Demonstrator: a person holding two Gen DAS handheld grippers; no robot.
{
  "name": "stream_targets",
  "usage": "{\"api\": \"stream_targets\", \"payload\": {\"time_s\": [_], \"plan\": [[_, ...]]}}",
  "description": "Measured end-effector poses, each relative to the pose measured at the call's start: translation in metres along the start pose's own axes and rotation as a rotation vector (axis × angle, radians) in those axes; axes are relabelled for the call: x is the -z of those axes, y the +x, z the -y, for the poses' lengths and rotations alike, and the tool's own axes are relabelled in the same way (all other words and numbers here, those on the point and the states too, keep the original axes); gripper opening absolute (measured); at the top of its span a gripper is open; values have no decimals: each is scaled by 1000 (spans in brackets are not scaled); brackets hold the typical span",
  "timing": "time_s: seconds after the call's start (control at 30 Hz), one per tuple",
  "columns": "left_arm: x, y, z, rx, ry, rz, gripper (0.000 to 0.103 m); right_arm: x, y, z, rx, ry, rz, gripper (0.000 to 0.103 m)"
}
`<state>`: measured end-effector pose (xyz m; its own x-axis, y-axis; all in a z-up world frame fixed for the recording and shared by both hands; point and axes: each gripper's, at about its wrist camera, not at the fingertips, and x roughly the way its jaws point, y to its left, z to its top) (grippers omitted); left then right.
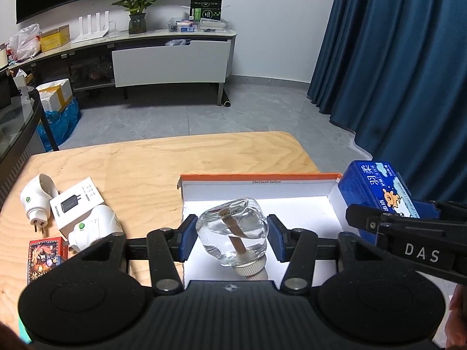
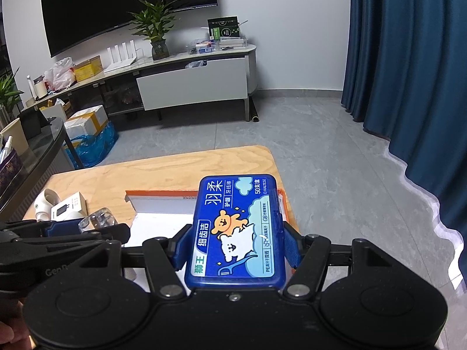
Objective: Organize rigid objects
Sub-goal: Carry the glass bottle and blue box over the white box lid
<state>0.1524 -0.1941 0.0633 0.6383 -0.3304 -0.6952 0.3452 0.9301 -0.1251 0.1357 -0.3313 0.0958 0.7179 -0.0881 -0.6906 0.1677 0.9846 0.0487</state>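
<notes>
Living room, grey tiled floor (image 2: 306,134), white walls (image 1: 277,14).
Dark wall-mounted television (image 2: 116,3) above low white media console (image 2: 186,81); potted plant (image 1: 137,3) on top; blue curtains (image 1: 394,58) at right.

White tray (image 1: 292,204) floor clear; plugs (image 1: 35,201) crowd left.

I have my left gripper (image 1: 230,240) pitched downward with both blue pads pressed against its load, and my right gripper (image 2: 235,240) just beside it, angled alike, jaws clamped wider.
</notes>
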Motion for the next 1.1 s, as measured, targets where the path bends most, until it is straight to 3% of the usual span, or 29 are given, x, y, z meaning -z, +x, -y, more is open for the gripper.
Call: {"api": "stream_targets", "payload": {"time_s": [1.1], "plan": [[1,4,3,-4,17,0,51,0,-5,-1,-9,2,5,75]]}}
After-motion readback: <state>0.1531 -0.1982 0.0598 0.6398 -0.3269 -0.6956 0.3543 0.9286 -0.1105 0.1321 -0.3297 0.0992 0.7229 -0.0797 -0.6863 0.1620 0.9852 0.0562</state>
